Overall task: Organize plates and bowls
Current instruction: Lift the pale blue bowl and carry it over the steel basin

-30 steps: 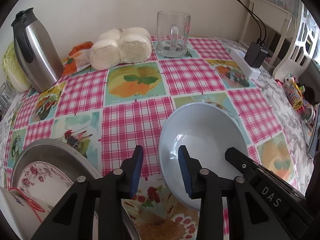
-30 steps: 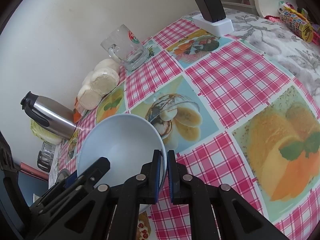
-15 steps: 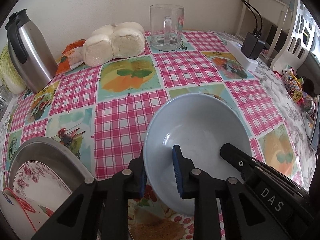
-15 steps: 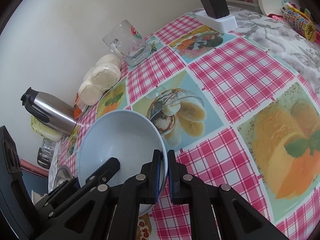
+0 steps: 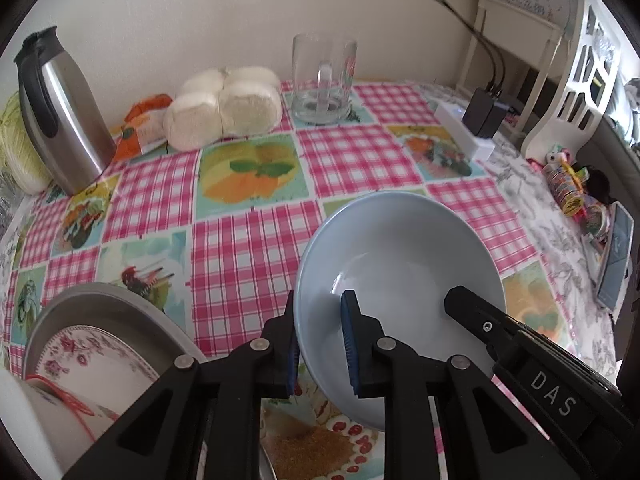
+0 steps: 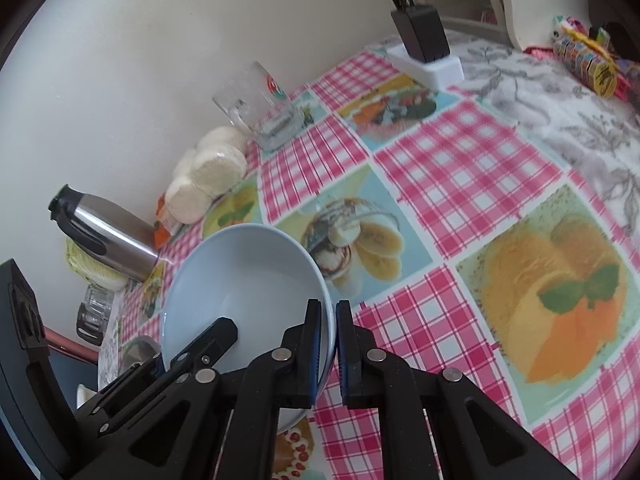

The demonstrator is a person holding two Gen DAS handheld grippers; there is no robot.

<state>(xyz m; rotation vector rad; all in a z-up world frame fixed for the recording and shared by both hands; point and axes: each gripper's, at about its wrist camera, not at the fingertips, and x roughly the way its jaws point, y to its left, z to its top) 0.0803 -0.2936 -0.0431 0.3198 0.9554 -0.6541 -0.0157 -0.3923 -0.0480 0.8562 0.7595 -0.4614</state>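
A pale blue bowl [image 5: 400, 264] sat tilted above the checked worktop [image 5: 248, 248], held at its rim from two sides. The left gripper [image 5: 320, 340] straddled the bowl's near-left rim, one blue pad outside the wall and the other inside; its jaws were closing on that rim, with the inner pad standing against the inside wall and the outer pad against the outside. The right gripper [image 6: 328, 344] had its jaws clenched on the bowl's [image 6: 244, 280] near-right rim, the thin wall pinched between the two blue pads. In the left wrist view the right gripper's black body reached into the bowl from the lower right. To the near left of the bowl lay a metal tray [image 5: 104, 312] holding a white plate with a pink floral pattern [image 5: 88, 356], and a white dish with red markings [image 5: 44, 420] overlapped it at the nearest edge. Further back on the worktop, well apart from the bowl, stood a steel flask [image 5: 64, 120] at the far left, a pack of white buns [image 5: 224, 108] beside an orange packet [image 5: 140, 124], and an empty glass mug [image 5: 322, 80] against the wall. A white power strip with a black adapter [image 5: 476, 124] lay at the far right.
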